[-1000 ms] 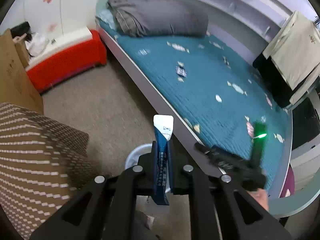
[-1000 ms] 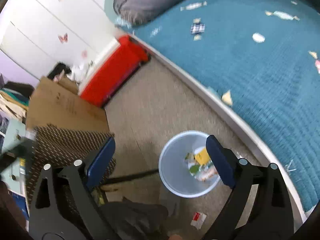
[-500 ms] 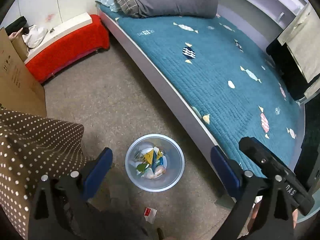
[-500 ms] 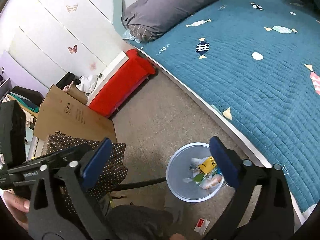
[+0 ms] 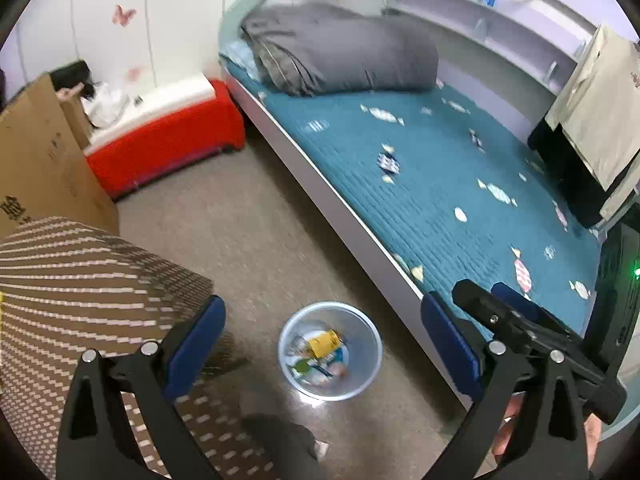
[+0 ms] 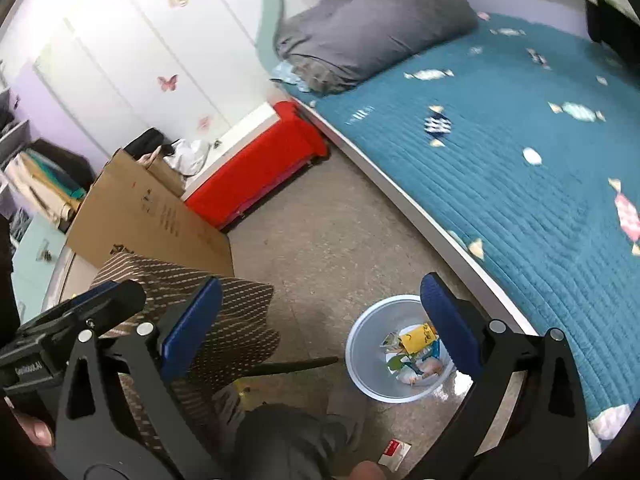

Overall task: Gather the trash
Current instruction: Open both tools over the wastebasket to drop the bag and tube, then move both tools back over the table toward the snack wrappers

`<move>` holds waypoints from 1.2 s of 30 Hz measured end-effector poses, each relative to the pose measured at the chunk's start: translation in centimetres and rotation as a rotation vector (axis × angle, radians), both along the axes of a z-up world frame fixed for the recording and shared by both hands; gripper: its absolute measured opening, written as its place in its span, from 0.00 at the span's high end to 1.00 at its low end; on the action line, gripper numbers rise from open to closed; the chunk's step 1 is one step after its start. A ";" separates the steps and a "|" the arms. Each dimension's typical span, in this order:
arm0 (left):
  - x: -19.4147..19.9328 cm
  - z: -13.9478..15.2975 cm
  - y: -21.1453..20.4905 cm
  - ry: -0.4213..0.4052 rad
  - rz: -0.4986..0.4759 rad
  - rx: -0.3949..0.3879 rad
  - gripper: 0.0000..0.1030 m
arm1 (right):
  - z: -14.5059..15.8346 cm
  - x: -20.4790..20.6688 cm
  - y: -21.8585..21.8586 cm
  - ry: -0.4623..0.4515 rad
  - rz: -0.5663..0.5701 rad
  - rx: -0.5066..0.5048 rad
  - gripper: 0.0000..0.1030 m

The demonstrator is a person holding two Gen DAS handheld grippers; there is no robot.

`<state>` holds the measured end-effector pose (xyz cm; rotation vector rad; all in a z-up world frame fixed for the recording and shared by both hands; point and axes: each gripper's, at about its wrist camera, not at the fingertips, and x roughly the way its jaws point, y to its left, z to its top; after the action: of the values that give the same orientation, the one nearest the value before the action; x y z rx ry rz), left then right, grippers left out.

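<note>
From the left wrist camera, the left gripper [image 5: 324,338] hangs above the floor with its blue-padded jaws spread wide and nothing between them. Framed in the gap, a translucent round trash bin [image 5: 362,364] stands on the speckled floor just beside the white bed frame [image 5: 344,208], holding a small heap of wrappers [image 5: 320,354], a yellow one on top. The right gripper [image 5: 512,312] shows at the lower right edge of this view, its black body over the teal quilted bedspread [image 5: 440,184]. A folded grey duvet [image 5: 340,56] lies at the head of the bed, a red storage bench [image 5: 168,148] sits against the wall, a cardboard box [image 5: 36,156] leans at the left, and a brown polka-dot cloth [image 5: 72,280] covers something in the lower left. From the right wrist camera, the right gripper [image 6: 320,320] is likewise spread wide and empty. The trash bin [image 6: 364,360] sits low between its fingers, closer to the right finger, which overlaps the bin's rim, and the wrappers [image 6: 414,354] lie in its bottom. A small red-and-white scrap of packaging [image 6: 394,453] lies on the floor near the bin, outside it. The left gripper's black body [image 6: 68,328] shows at the left edge, over the polka-dot cloth [image 6: 224,320]; its jaws cannot be seen from here.
</note>
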<state>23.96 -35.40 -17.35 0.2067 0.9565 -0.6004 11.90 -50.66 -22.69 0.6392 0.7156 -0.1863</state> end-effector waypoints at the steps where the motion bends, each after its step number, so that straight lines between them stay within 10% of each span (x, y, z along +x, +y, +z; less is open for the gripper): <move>1: -0.3 0.9 0.9 -0.026 0.007 -0.005 0.07 | 0.8 0.2 0.8 -0.006 0.013 -0.010 0.06; 17: -2.9 7.9 16.7 -0.180 0.159 -0.075 0.07 | 8.8 3.7 14.2 -0.092 0.216 -0.115 0.06; 36: -2.2 5.4 37.9 -0.175 0.475 -0.080 0.07 | 9.9 7.6 29.2 -0.070 0.525 -0.200 0.06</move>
<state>21.71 2.46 -11.99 -0.0421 0.7741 -0.1782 19.49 -21.51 -12.79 0.2510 0.7625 0.2461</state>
